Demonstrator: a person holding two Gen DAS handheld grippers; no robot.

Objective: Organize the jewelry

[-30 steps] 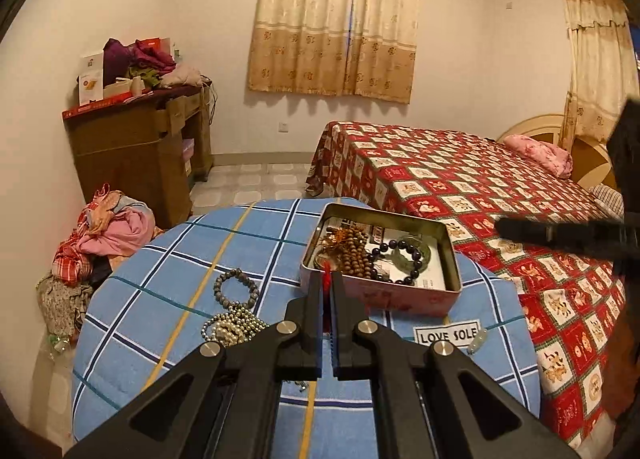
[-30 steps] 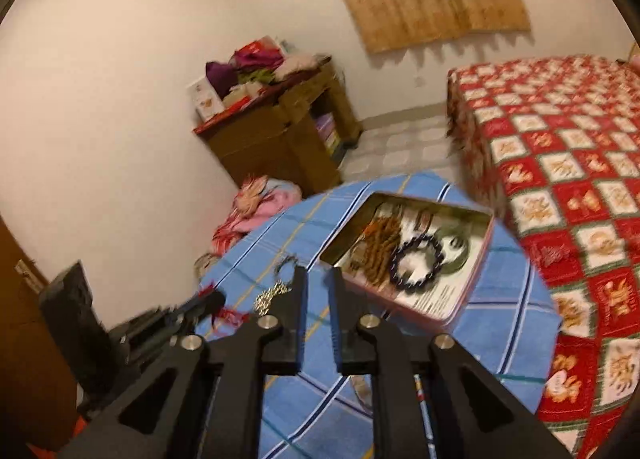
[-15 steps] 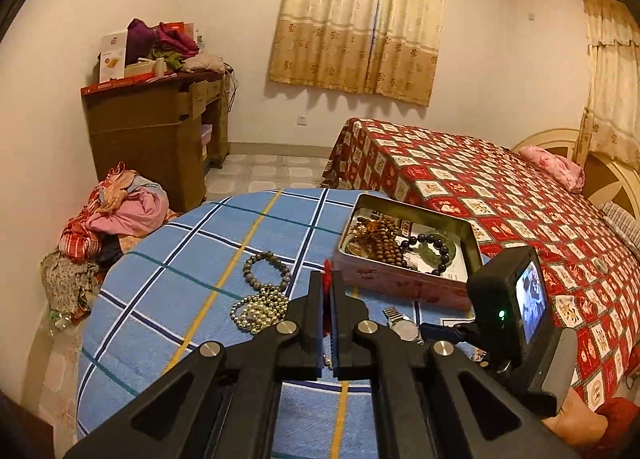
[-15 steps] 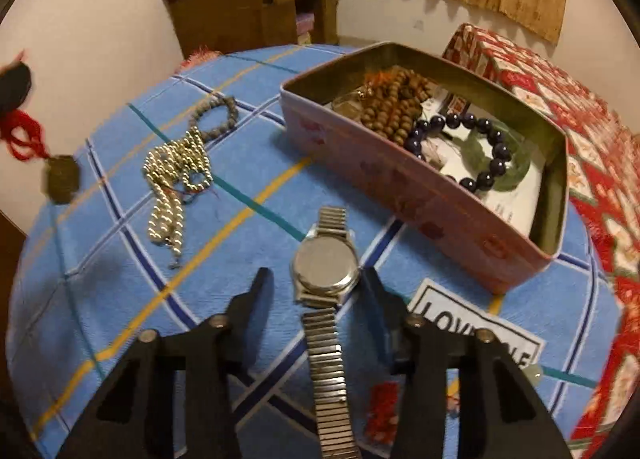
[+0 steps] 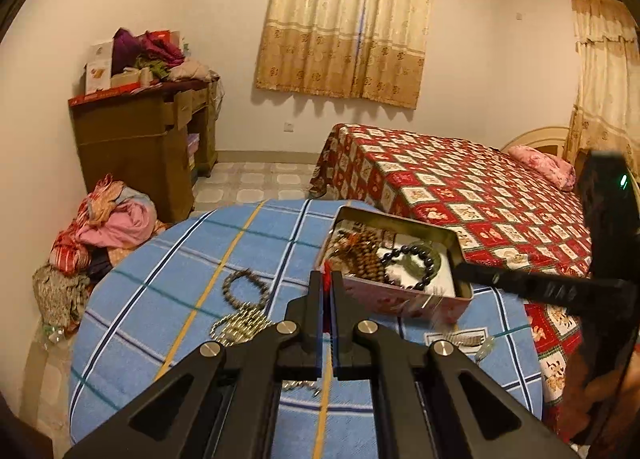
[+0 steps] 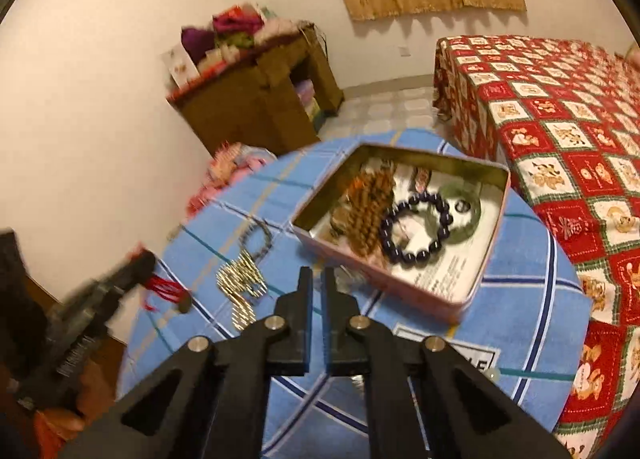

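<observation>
Jewelry lies in two groups on a round table with a blue plaid cloth [image 5: 160, 299]. An open pink tin [image 6: 404, 283] sits on the side of the table toward the bed [image 5: 460, 187] and holds a brown wooden-bead strand [image 6: 366, 211], a dark bead bracelet [image 6: 416, 227] and a green bangle [image 6: 472, 215]. Outside the tin, on the cloth, lie a grey bead bracelet [image 5: 246, 289] and, touching it on the near side, a pearl necklace [image 5: 240, 325].

Left gripper [image 5: 327, 287]: fingers pressed nearly together on a red cord [image 5: 327, 273], which shows between the tips. In the right wrist view the red tassel [image 6: 166, 287] and a small dark pendant [image 6: 185, 305] hang from that gripper above the table's edge, beside the pearl necklace and apart from the tin.

Right gripper [image 6: 315, 279]: fingers close together with a narrow gap; whether anything is pinched there cannot be told. It is raised above the cloth just in front of the tin's near wall. A blurred metallic item [image 6: 350, 273] shows just beyond the right fingertip; its identity cannot be told. In the left wrist view this gripper's tips reach the tin's right corner.

A white label [image 5: 452, 339] lies on the cloth in front of the tin.
</observation>
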